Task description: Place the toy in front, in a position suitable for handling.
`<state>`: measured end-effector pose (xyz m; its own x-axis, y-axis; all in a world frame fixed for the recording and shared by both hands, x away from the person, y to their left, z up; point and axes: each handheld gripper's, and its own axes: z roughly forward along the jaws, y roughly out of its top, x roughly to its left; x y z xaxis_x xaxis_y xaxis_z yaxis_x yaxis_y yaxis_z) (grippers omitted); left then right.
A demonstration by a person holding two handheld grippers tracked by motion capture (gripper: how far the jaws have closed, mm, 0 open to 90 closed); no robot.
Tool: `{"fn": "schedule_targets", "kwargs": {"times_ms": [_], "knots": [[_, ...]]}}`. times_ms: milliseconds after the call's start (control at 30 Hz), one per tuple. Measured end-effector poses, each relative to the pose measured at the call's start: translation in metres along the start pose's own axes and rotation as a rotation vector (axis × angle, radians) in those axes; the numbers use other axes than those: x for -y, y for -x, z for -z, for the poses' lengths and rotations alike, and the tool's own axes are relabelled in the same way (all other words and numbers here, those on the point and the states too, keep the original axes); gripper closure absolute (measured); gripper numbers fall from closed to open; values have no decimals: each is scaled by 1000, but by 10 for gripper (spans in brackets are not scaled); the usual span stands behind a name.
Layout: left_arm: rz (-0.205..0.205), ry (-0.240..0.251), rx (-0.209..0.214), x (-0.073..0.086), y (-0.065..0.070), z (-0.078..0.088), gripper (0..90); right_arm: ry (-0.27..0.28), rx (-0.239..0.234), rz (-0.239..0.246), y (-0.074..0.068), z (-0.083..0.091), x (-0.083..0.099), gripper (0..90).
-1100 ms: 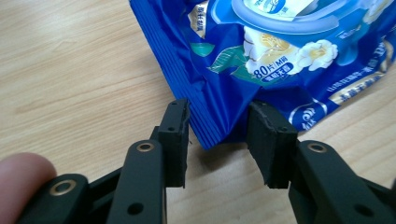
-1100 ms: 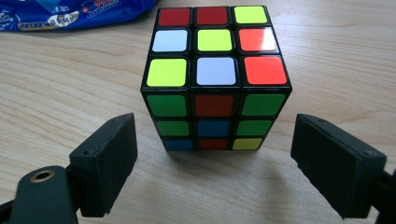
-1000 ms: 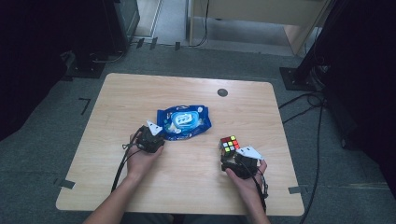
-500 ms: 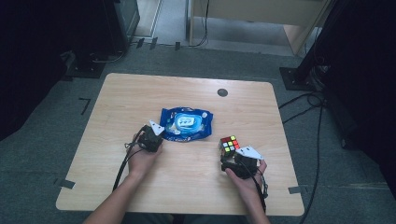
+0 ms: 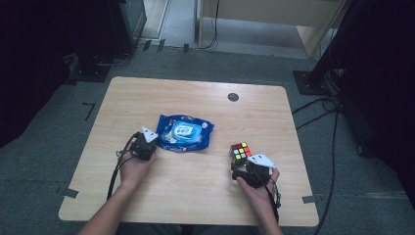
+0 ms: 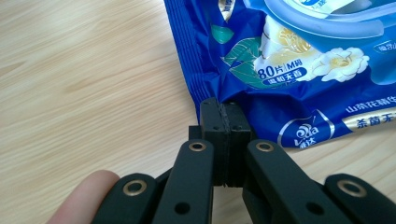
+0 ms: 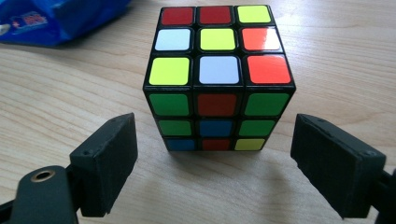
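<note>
**Left of centre: pack edge pinched, cube waiting between open jaws**

Left of the frame's centre in the high view, the left gripper [image 5: 147,143] meets the lower-left edge of the blue wet-wipes pack [image 5: 186,132], which lies flat on the wooden table [image 5: 195,191]. The left gripper view settles the contact: the left gripper [image 6: 226,122] has its jaws brought fully together, having just been closing, and a crumpled fold of the wet-wipes pack [image 6: 289,70] at its near corner is pinched between the pads. The rest of the pack extends to the upper right of that view, so its body lies ahead of and to the right of the grip point. Judgement: any pull or lift would act on that corner alone, and the pack would trail or swing from it.

At lower right of the high view, the right gripper [image 5: 244,169] sits just below the Rubik's cube [image 5: 240,151]. In the right gripper view the right gripper [image 7: 215,154] stands wide open, one pad either side of the Rubik's cube [image 7: 218,77] and just short of it, touching nothing. The cube rests square on the table, its near face towards the jaws. Judgement: a short advance straight ahead would bracket the cube; the right hand is plainly the nearer one for it.
</note>
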<state>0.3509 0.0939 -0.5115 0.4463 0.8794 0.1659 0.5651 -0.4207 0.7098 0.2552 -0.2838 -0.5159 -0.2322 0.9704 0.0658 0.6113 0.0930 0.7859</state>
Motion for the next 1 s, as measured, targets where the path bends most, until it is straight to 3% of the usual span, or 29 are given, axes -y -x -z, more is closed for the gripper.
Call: {"fn": "schedule_targets", "kwargs": {"times_ms": [167, 367, 567, 600, 733, 867, 933, 1000], "knots": [[18, 1, -15, 9, -18, 6, 900, 6, -13, 11, -1, -1, 0, 149], [26, -10, -14, 11, -19, 9, 900, 10, -49, -22, 5, 0, 1, 149], [18, -16, 7, 14, -21, 13, 900, 18, -50, -18, 4, 1, 3, 147], [40, -7, 26, 17, -24, 14, 900, 23, -48, -22, 4, 1, 3, 147], [41, -5, 37, 19, -25, 16, 900, 34, -45, -42, 5, 2, 4, 147], [48, 5, 12, 18, -29, 12, 900, 35, -47, -40, 5, 1, 4, 147], [93, -8, -14, 11, -35, 4, 872, 31, -55, -29, 4, 2, 4, 147], [110, -11, -33, 7, -36, 1, 849, 28, -58, -27, 4, 2, 4, 147]]}}
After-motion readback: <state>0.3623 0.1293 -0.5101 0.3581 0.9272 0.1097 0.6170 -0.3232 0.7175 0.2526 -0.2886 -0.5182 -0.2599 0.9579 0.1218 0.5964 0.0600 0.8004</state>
